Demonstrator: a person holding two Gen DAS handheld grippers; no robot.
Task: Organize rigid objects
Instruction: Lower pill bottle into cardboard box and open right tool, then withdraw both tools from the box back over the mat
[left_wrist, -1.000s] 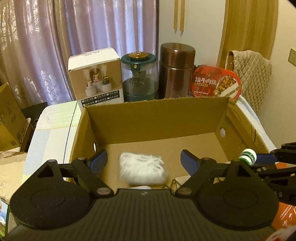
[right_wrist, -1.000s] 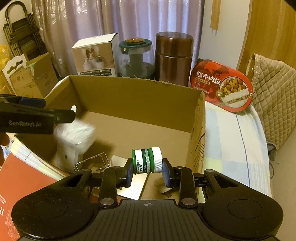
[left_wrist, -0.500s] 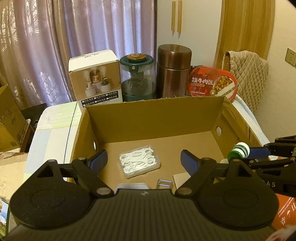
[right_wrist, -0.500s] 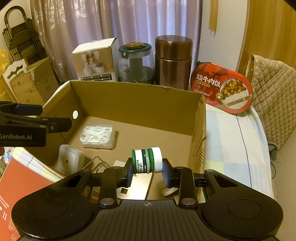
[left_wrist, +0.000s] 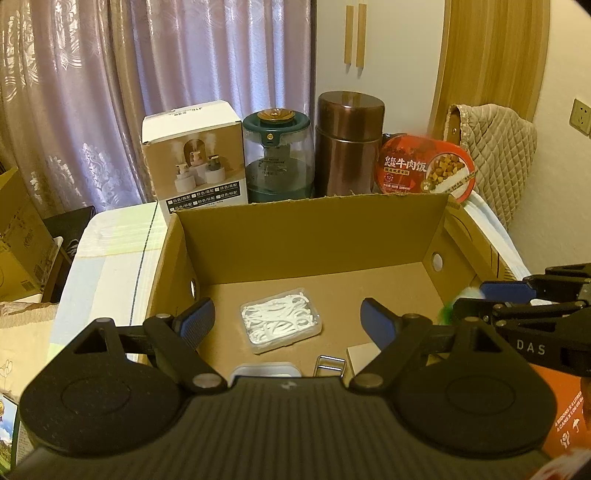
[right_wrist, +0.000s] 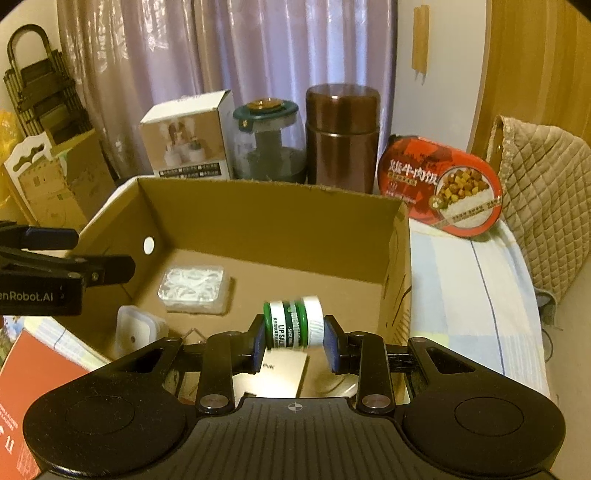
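Right wrist view puts the lip-salve jar (right_wrist: 293, 324) lying sideways between your right gripper (right_wrist: 293, 341) pads, long axis across the jaws, white cap toward the right pad. The jaws are opening, and a slim gap already shows at the cap end. The jar hangs above the cardboard box (right_wrist: 273, 206) floor, nearer the box's right wall than the floss-pick case (right_wrist: 194, 282), so bare cardboard lies beyond it for a drop. Your left gripper (left_wrist: 286, 325) hovers released and empty over the near edge, farther from the jar.
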